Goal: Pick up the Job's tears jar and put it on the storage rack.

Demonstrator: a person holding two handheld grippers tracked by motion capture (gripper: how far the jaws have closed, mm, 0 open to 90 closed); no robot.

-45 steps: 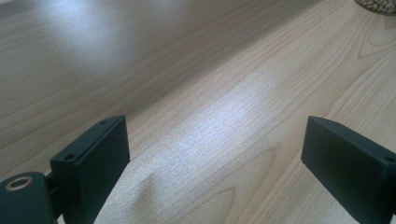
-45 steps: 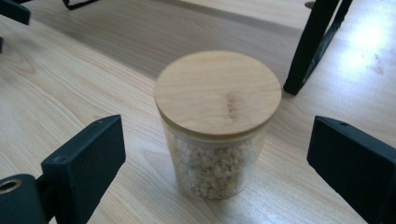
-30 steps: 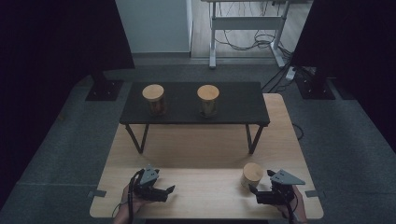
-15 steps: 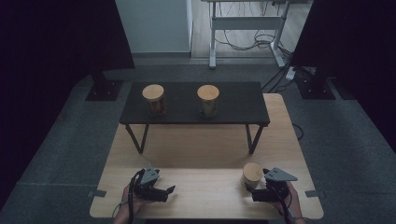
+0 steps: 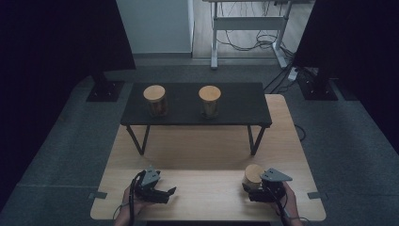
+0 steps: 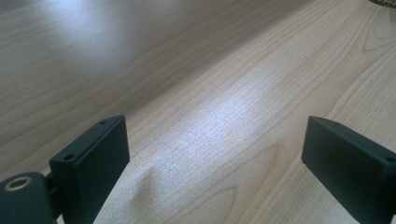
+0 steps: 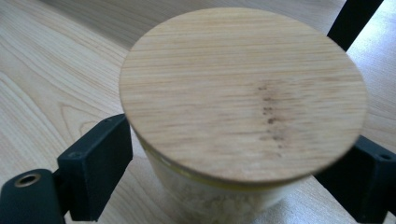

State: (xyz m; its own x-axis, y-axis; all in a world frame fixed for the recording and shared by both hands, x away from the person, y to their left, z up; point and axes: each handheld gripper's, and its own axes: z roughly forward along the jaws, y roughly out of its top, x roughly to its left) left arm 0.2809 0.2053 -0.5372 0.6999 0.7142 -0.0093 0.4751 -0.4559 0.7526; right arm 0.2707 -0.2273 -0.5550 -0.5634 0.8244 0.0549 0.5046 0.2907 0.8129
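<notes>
Right gripper view: jar [image 7: 243, 107] with flat wooden lid sits between the two black jaws, which have just been closing in on it. Jaws flank the glass body under the lid's overhang; contact with the glass is hidden by the lid rim, so I cannot tell whether the pads press yet.

High view: the jar [image 5: 253, 175] stands on the light wooden table [image 5: 207, 197], just in front of the low black bench [image 5: 235, 101] and off its right leg, with the right gripper [image 5: 259, 187] at it. Two like jars stand on the bench top. Left gripper [image 5: 165, 192] rests well left of the jar, jaws spread wide, nothing between them.

Judgement for the grip: close on the glass body, not the lid, which may lift off. Keep jaws level and centred so the round wall does not squirt sideways. Squeeze gently, confirm hold, then lift straight up.
</notes>
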